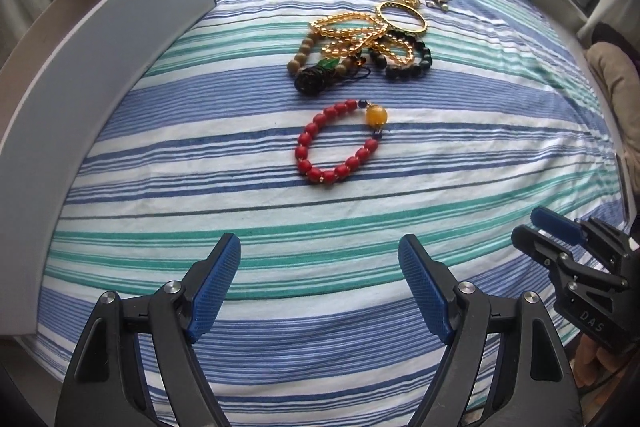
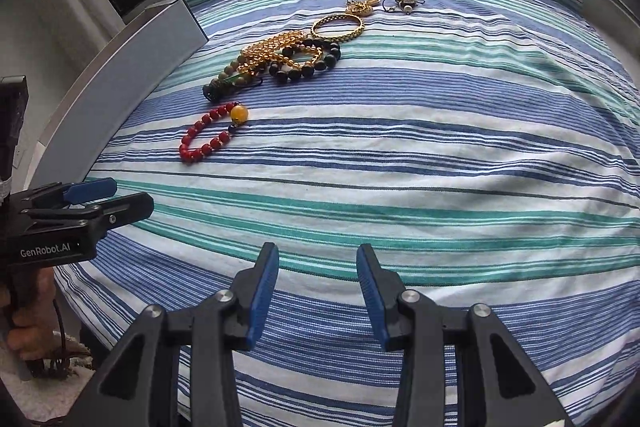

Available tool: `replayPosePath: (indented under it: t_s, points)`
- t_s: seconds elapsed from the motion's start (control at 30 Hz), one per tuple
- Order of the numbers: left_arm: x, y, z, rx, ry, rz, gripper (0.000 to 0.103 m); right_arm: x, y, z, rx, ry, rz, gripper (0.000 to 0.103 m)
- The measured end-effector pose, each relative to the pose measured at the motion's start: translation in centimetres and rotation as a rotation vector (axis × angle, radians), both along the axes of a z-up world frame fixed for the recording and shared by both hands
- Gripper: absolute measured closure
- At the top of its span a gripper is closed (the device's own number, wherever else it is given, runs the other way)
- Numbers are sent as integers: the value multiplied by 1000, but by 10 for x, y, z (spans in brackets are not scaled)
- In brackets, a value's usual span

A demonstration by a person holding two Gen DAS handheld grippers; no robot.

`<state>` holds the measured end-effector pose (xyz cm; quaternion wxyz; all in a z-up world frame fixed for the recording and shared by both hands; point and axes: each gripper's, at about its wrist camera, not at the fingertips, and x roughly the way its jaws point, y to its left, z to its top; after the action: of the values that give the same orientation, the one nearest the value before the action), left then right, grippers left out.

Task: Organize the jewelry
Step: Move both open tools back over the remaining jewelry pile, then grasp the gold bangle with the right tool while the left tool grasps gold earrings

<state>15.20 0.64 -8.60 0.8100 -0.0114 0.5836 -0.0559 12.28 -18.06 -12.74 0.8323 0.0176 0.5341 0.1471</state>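
Hovering over the striped bedsheet [image 1: 320, 211], your left gripper [image 1: 320, 267] has its jaws spread wide with nothing between them. Your right gripper [image 2: 318, 291] is about half spread, also empty. Straight ahead of the left gripper lies the red bead bracelet [image 1: 336, 143], alone on bare sheet with open room all around it. Just beyond it sits the tangled jewelry pile [image 1: 360, 47], touching and overlapping, with a gold bangle [image 1: 402, 17] at its far side. A grey box [image 1: 100, 67] walls off your left; its edge stays well apart from the bracelet.
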Motion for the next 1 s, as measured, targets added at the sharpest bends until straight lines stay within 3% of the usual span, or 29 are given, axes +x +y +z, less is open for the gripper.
replayPosePath:
  t_s: [0.17, 0.4, 0.67, 0.83, 1.0]
  points:
    - [24, -4, 10, -54, 37, -11, 21, 15, -2, 9, -32, -10, 2, 62]
    - [55, -17, 16, -43, 82, -67, 21, 32, -12, 8, 22, 51, -3, 62]
    - [92, 21, 35, -39, 77, 8, 21, 71, -21, 36, -14, 22, -11, 62]
    - [112, 39, 33, -58, 105, 44, 21, 104, -18, 53, -40, 13, 18, 62]
    - [132, 35, 26, -53, 130, 39, 21, 160, -9, 56, -22, 70, 20, 62]
